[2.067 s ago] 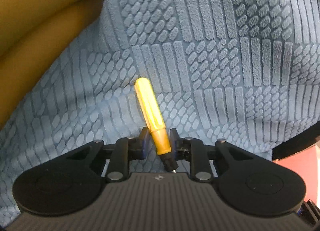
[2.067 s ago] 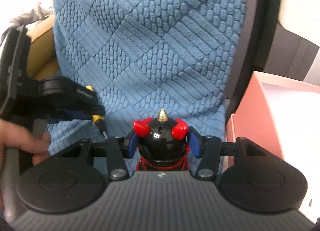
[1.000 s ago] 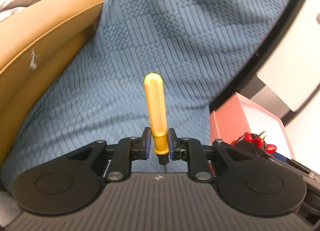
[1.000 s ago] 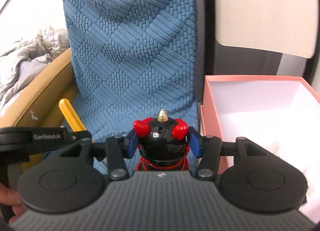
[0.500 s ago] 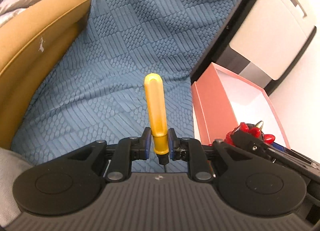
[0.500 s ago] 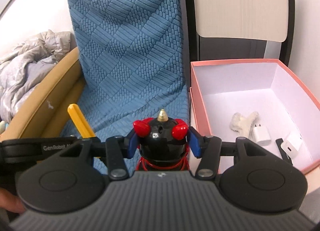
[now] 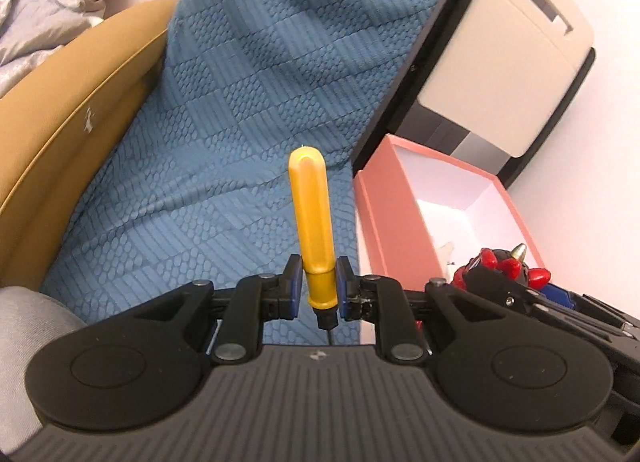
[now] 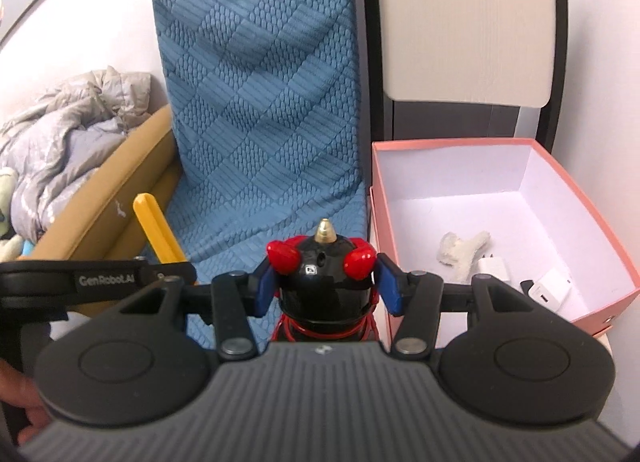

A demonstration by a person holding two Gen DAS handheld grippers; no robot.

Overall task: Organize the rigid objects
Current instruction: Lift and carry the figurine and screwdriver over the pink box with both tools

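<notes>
My left gripper is shut on a yellow-handled screwdriver, handle pointing forward, held above the blue textured blanket. The screwdriver also shows in the right wrist view. My right gripper is shut on a black toy with red horns and a brass tip, also seen in the left wrist view. A pink open box with a white inside stands to the right of the blanket; it also shows in the left wrist view.
The box holds a white fuzzy piece and two white chargers. A tan couch arm and a grey jacket lie left. A beige-and-black cabinet stands behind the box.
Both grippers have lifted away from the blanket and swung right with their objects. The pink box has come fully into the right wrist view.
</notes>
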